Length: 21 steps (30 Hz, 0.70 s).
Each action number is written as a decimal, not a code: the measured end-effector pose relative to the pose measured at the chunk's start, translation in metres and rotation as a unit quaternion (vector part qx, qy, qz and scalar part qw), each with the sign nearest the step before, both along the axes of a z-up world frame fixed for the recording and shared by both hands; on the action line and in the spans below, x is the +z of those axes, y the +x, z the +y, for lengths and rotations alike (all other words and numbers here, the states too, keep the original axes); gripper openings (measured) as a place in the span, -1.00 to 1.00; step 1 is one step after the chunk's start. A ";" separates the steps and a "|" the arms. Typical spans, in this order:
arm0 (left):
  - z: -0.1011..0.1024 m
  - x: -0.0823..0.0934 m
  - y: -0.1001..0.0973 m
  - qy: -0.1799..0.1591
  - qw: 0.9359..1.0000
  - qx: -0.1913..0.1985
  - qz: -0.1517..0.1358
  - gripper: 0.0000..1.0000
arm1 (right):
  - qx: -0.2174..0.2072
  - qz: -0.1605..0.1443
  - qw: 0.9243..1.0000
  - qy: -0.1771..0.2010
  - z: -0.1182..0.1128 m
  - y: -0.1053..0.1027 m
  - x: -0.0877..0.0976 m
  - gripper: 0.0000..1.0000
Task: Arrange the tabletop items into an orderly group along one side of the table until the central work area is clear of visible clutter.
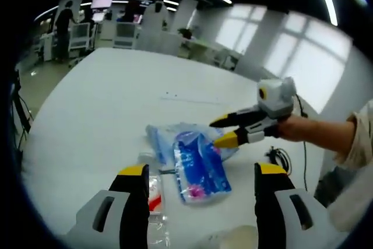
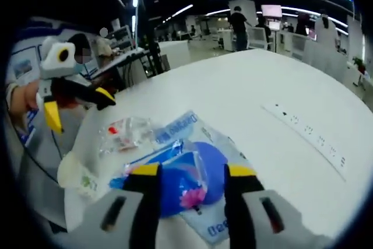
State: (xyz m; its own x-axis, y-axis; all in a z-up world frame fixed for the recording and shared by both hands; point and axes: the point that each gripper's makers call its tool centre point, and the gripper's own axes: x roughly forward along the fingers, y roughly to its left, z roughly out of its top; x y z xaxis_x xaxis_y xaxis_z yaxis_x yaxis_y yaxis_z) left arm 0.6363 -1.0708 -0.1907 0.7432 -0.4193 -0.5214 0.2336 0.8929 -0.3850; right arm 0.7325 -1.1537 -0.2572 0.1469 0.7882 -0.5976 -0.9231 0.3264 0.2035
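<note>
The blue plastic packets (image 1: pixel 198 164) lie crinkled and glossy near the edge of the smooth white table (image 1: pixel 116 97). The left gripper (image 1: pixel 201 188) hangs released, jaws spread before them. The right gripper (image 2: pixel 192 182) straddles them, jaws parted. A small clear wrapper (image 2: pixel 125 132) lies beside them.

White table (image 1: pixel 116 97) bare across upper left of left gripper view, free passage. Blue packets (image 1: pixel 198 164) block lower centre between my jaws; right gripper (image 1: pixel 224 131) just above.
</note>
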 end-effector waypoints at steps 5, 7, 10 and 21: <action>0.004 -0.002 0.002 -0.001 1.000 0.003 0.000 0.40 | 0.003 0.007 1.000 0.001 0.001 0.003 -0.008 -0.30; 0.005 -0.002 0.004 -0.002 1.000 0.006 0.001 0.40 | 0.006 0.011 1.000 0.001 0.001 0.003 -0.012 -0.31; 0.006 -0.003 0.005 -0.002 1.000 0.007 0.002 0.40 | 0.013 0.016 1.000 0.001 0.002 0.003 -0.016 -0.34; 0.008 -0.007 0.008 0.000 1.000 0.007 0.005 0.39 | 0.040 0.013 0.999 -0.001 0.003 -0.003 -0.019 -0.80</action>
